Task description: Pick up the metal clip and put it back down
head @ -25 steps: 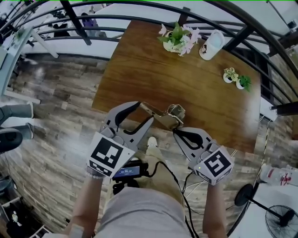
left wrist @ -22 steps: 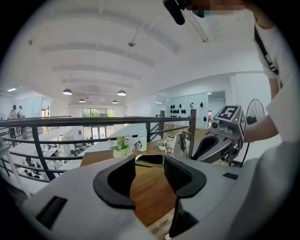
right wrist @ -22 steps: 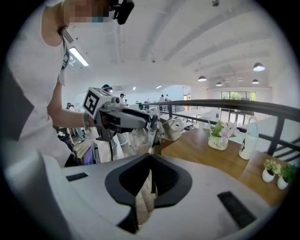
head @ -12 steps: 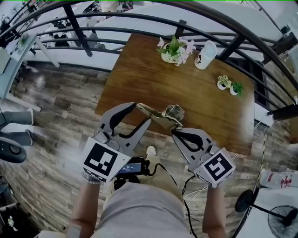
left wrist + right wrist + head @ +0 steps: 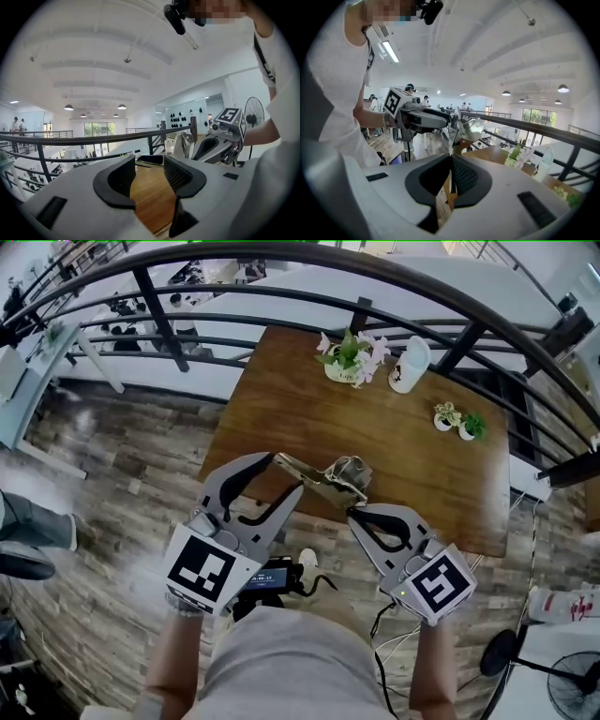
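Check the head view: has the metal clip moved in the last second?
Yes. The metal clip has risen toward the camera: against the table it now shows closer to the flower pot than before.

Your metal clip [image 5: 330, 476] is up in the air over the near edge of the bench [image 5: 281, 399], lying roughly level. Its flat brassy arm reaches across to your left hand-held gripper [image 5: 288, 472], held between the tips. The silvery rounded end sits by your right hand-held gripper [image 5: 352, 509], which pinches a thin part.
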Tool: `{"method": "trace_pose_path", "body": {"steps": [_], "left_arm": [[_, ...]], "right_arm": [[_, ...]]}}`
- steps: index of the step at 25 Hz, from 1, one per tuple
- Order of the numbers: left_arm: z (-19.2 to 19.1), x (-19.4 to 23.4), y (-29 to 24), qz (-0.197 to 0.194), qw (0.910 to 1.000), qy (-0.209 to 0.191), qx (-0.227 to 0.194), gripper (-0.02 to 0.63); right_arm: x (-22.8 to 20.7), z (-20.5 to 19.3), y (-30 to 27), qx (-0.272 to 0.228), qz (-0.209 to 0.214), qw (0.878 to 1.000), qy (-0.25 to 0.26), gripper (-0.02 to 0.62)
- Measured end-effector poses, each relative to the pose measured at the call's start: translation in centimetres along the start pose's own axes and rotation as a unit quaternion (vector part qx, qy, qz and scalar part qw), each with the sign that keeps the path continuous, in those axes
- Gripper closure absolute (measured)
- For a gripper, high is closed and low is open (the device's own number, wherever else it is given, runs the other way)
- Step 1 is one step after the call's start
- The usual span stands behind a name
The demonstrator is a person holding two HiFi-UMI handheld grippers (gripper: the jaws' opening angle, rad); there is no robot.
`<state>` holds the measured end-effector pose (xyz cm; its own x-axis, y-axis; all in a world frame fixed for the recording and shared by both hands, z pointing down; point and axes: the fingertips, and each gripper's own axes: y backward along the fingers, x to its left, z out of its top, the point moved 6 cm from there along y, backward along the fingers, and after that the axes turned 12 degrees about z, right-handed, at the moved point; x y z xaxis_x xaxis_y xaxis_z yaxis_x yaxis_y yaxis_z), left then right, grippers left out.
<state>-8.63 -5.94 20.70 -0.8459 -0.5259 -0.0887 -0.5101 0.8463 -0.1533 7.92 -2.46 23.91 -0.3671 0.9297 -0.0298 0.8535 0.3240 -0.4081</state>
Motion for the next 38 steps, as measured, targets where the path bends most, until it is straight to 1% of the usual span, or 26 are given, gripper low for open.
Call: {"method": "trace_pose_path", "body": {"steps": [9, 14, 16, 22, 30, 38], "left_arm": [[0.0, 0.1, 0.1, -0.001, 1.0000, 0.000, 0.005, 0.408], [0.0, 0.2, 0.0, 0.010, 0.9999, -0.003, 0.004, 0.408], [0.0, 0.3, -0.1, 0.014, 0.9999, -0.006, 0.005, 0.425], [-0.4, 0.2, -0.3, 0.018, 0.9998, -0.003, 0.008, 0.425], [-1.6, -0.2, -1.0, 0.024, 0.9995, -0.002, 0.022, 0.425], [-3.9, -0.5, -2.5, 0.030, 0.9977, 0.004, 0.060, 0.425]], "right_arm": [[0.0, -0.1, -0.2, 0.010, 0.000, 1.000, 0.001, 0.577], [0.0, 0.0, -0.3, 0.012, -0.002, 1.000, -0.001, 0.577], [0.0, -0.1, -0.3, 0.015, -0.002, 1.000, -0.003, 0.577], [0.0, -0.1, -0.4, 0.002, 0.002, 1.000, -0.004, 0.577], [-0.7, -1.3, -0.5, 0.014, 0.018, 1.000, -0.009, 0.578], [-2.0, -3.4, -1.2, 0.032, 0.037, 0.998, -0.025, 0.578]]}}
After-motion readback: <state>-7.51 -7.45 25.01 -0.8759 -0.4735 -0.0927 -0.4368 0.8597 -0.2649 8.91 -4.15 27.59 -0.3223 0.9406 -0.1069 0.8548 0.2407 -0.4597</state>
